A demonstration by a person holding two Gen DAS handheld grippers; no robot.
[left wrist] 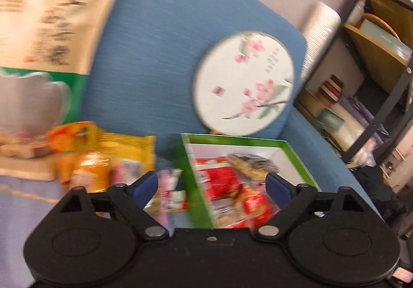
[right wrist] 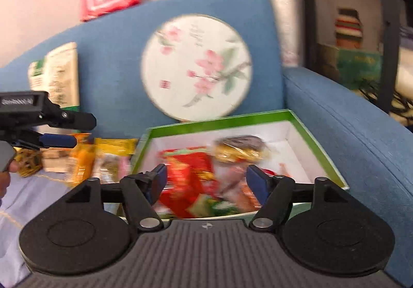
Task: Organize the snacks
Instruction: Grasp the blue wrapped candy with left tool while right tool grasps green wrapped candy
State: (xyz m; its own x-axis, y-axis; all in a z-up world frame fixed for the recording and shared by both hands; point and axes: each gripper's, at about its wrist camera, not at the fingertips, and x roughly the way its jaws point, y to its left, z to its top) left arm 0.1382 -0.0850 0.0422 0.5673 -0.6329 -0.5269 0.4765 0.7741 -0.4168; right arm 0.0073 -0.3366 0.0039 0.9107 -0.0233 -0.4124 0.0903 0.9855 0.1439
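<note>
Blue sofa [right wrist: 335, 117] fills both frames. Green-rimmed box [right wrist: 317, 143], lower center, holds red packets [right wrist: 188, 174] and a brownish wrapped snack [right wrist: 240, 148]. Loose orange-yellow snacks [left wrist: 90, 158] sit lower left. Left claw [left wrist: 211, 182] and right claw [right wrist: 206, 179] gape wide, empty.

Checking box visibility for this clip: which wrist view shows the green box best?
The right wrist view: the green box shows three walls and most of its floor. The left wrist view shows the box cut off by the left gripper.
</note>
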